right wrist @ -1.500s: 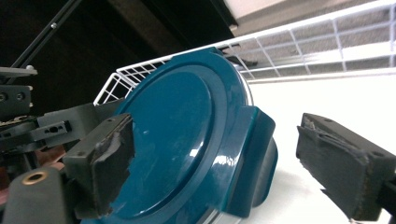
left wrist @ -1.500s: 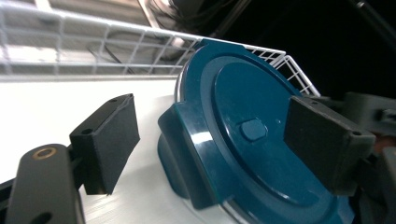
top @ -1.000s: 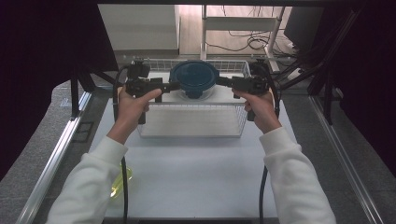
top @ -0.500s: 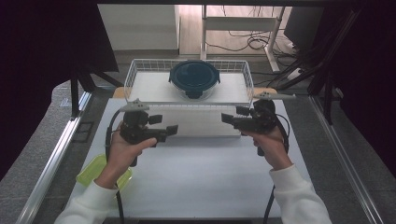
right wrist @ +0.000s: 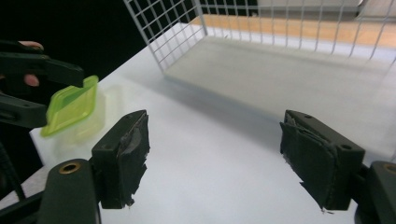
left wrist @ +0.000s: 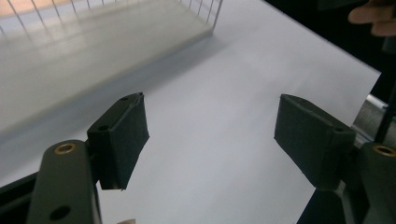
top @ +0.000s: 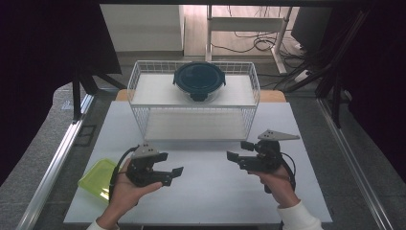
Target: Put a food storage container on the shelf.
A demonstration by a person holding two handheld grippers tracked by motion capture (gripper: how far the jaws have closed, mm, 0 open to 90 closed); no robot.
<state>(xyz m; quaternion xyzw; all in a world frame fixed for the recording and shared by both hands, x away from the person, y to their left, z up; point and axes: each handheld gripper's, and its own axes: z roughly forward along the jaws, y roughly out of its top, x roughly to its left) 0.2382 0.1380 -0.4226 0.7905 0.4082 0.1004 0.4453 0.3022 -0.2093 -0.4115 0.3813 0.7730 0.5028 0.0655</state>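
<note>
I've got the left gripper (top: 171,164) and right gripper (top: 240,150) both spread wide, holding nothing. The round lidded container (top: 199,80) sits well ahead between them, atop the wire rack (top: 143,125). No readable labels.

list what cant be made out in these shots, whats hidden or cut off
- Round container on the wire rack, high view: its dark lid hides any contents.
- Green-lidded box, high view: the left gripper and hand cover its near right part; in the right gripper view the left gripper's dark jaws cross its left end.
- Rack, left gripper view: blurred and cut by the top edge.
</note>
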